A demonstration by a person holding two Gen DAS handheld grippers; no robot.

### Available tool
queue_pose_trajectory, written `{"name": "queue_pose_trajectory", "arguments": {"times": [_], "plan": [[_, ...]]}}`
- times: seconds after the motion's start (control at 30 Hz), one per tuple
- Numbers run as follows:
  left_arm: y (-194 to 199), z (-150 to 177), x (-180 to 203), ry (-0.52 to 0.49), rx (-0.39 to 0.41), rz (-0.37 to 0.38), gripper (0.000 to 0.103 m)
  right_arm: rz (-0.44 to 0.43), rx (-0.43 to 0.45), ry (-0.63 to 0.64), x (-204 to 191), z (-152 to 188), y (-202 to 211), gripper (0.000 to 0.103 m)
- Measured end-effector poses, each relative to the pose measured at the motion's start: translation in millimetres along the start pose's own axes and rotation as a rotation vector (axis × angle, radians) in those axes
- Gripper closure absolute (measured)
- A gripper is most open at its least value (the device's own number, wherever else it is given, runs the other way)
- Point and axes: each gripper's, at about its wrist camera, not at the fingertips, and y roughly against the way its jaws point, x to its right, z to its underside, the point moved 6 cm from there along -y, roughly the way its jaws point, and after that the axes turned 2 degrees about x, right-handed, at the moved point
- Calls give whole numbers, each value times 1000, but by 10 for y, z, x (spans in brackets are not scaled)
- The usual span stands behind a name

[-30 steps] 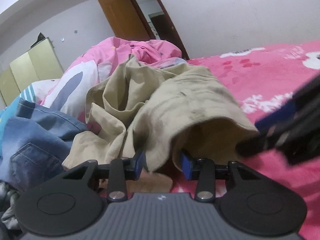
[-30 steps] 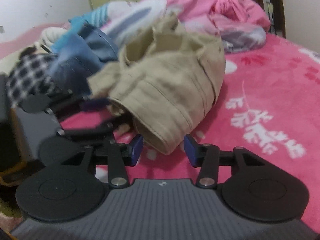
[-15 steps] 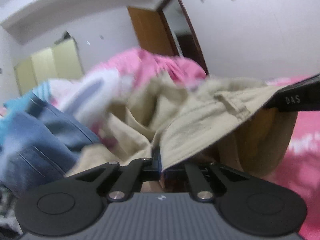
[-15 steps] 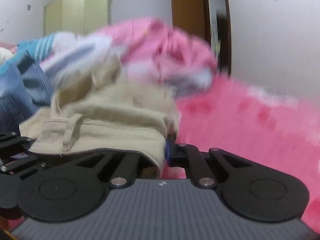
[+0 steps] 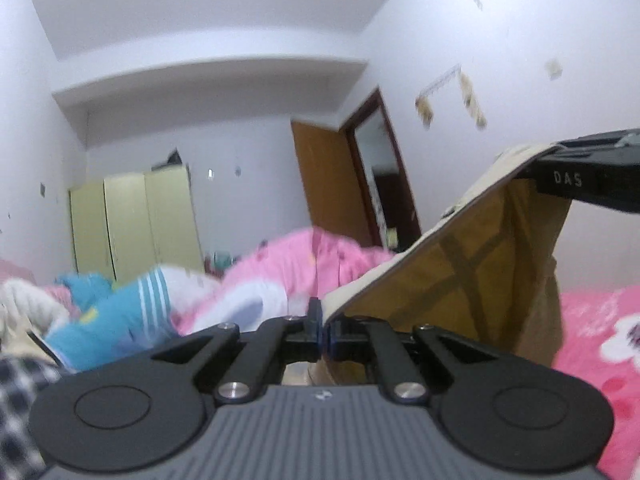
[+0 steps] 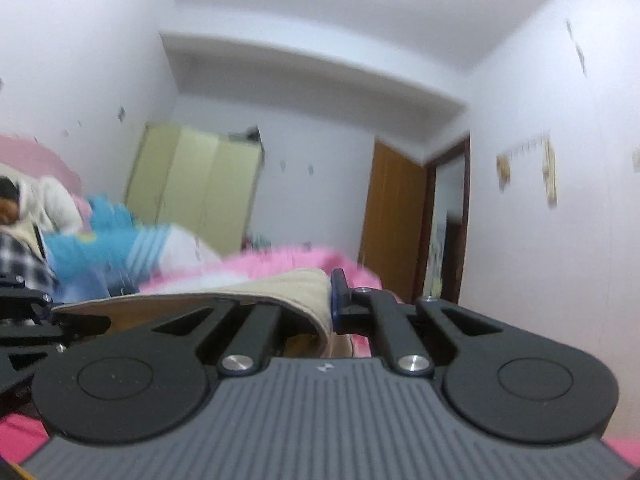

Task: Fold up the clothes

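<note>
Beige trousers (image 5: 460, 272) hang by their waistband between my two grippers, lifted above the pink bed. My left gripper (image 5: 322, 328) is shut on one end of the waistband. My right gripper (image 6: 330, 304) is shut on the other end of the trousers (image 6: 280, 288); it also shows in the left wrist view (image 5: 580, 180) at the upper right, holding the cloth higher. The left gripper shows at the left edge of the right wrist view (image 6: 24, 320). The trouser legs below are hidden.
A heap of clothes lies behind: a blue and white striped garment (image 5: 120, 312), a pink quilt (image 5: 288, 264), a checked cloth (image 6: 16, 256). The pink floral bedspread (image 5: 600, 332) spreads to the right. A yellow wardrobe (image 5: 136, 224) and brown door (image 5: 328, 180) stand far back.
Both grippers closed on the trousers' waistband and lifted it up off the pile. The cameras now tilt up towards the walls and ceiling.
</note>
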Motion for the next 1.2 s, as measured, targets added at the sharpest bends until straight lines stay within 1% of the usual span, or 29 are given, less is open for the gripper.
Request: {"name": "queue_pose_trajectory", "arguments": {"times": [0.07, 0.17, 0.2, 0.23, 0.3, 0.37, 0.4, 0.47, 0.53, 0.57, 0.63, 0.67, 0.7, 0.73, 0.77, 0.8, 0.83, 0.87, 0.9, 0.97, 1.0, 1.1, 1.2], "plan": [[282, -244, -49, 23, 30, 21, 99, -28, 55, -12, 61, -313, 263, 101], [622, -529, -59, 9, 80, 28, 99, -62, 114, -23, 144, -660, 544, 101], [714, -609, -60, 5, 90, 34, 99, -70, 123, -23, 164, -725, 585, 101], [727, -617, -78, 11, 83, 38, 99, -78, 131, -22, 184, -788, 624, 101], [544, -415, -157, 41, 14, 42, 99, -93, 148, -21, 225, -914, 702, 101], [365, -214, -235, 72, -55, 46, 99, -111, 126, -15, 224, -912, 650, 101], [277, -114, -274, 87, -89, 48, 98, -119, 99, -6, 206, -873, 577, 101], [102, 87, -350, 118, -158, 52, 98, -151, 34, -8, 148, -700, 351, 101], [-71, 286, -425, 149, -227, 56, 98, -182, -71, -7, 58, -453, 83, 101], [-156, 386, -462, 164, -261, 58, 95, -201, -136, -17, -8, -271, -106, 101], [-324, 584, -535, 194, -330, 62, 82, -238, -275, -48, -133, 138, -509, 101], [-407, 683, -572, 210, -365, 64, 66, -262, -360, -74, -200, 414, -749, 100], [-489, 781, -608, 225, -399, 66, 55, -278, -428, -95, -269, 663, -903, 100], [-567, 872, -671, 240, -432, 64, 54, -294, -494, -116, -338, 910, -1052, 99], [-629, 961, -776, 255, -461, 57, 54, -327, -576, -142, -387, 1206, -1213, 98], [-659, 1063, -840, 269, -490, 58, 53, -345, -644, -165, -457, 1438, -1308, 91], [-660, 1135, -892, 279, -507, 62, 53, -362, -712, -188, -528, 1666, -1398, 87], [-666, 1203, -949, 284, -519, 69, 50, -366, -772, -193, -583, 1888, -1468, 80], [-660, 1257, -988, 286, -527, 74, 47, -367, -805, -199, -643, 2017, -1486, 74], [-535, 1284, -978, 274, -524, 84, 41, -369, -860, -222, -714, 2241, -1483, 72], [-455, 1292, -968, 269, -522, 90, 38, -366, -872, -235, -734, 2263, -1457, 72], [-178, 1315, -955, 282, -518, 122, 34, -337, -876, -301, -587, 2283, -1430, 66], [104, 1374, -934, 297, -525, 176, 33, -294, -857, -348, -379, 2253, -1471, 66]]}}
